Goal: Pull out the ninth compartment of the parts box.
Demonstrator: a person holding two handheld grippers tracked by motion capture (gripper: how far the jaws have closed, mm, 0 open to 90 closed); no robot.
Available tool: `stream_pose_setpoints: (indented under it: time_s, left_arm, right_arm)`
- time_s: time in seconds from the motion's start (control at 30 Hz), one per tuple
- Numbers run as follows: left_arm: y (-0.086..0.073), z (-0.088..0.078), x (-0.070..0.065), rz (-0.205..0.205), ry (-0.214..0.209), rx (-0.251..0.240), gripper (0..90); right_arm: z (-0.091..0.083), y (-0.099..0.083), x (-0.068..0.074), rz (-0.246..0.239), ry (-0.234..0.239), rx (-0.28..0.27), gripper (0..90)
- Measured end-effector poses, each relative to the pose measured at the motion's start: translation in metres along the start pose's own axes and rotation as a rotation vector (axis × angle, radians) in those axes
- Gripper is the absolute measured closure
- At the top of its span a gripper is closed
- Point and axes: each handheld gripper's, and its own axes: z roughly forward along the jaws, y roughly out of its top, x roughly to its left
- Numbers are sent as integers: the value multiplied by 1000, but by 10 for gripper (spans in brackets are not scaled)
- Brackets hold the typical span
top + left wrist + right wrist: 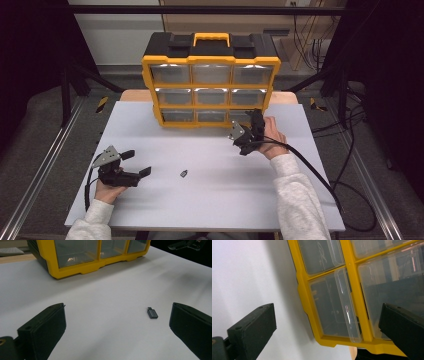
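While the left gripper [135, 163] is held low over the white table [210, 200], its jaws are spread wide and nothing is gripped. Just to its right, a small grey adapter [152, 313] is seen lying flat, its long side pointed toward the yellow drawer box [210, 90]. Farther right, the right gripper [252, 131] is held wide open before the bottom right drawer [334, 307], touching nothing.

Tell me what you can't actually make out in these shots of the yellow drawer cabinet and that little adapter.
- Drawer contents: in the high view, glare on the clear fronts of the drawer cabinet hides them.
- The small adapter: too small in the high view to read its connector type; in the left gripper view it lies between the left tongs.
- Right tongs: whether they touch a drawer is unclear.
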Motion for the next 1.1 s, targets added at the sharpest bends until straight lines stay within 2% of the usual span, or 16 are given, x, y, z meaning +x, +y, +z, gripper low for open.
stream_pose_setpoints:
  time_s: [0.3, 0.4, 0.43, 0.47, 0.53, 0.87, 1.1]
  left_arm:
    - [0, 0, 0, 1, -1, 1, 1]
    - [0, 0, 0, 2, -2, 1, 1]
    - [0, 0, 0, 2, -2, 1, 1]
    - [0, 0, 0, 2, -1, 1, 1]
    - [0, 0, 0, 2, 0, 1, 1]
    - [0, 0, 0, 3, 1, 1, 1]
    - [0, 1, 0, 5, 1, 5, 1]
  right_arm:
    - [8, 1, 0, -18, -17, 18, 14]
    - [12, 1, 2, -9, -19, 32, 15]
    - [13, 1, 1, -28, -19, 30, 14]
    - [15, 1, 2, -17, -22, 34, 14]
    - [16, 0, 1, -32, -26, 33, 14]
    - [30, -1, 6, -35, -37, 76, 13]
    - [35, -1, 6, -53, -52, 79, 14]
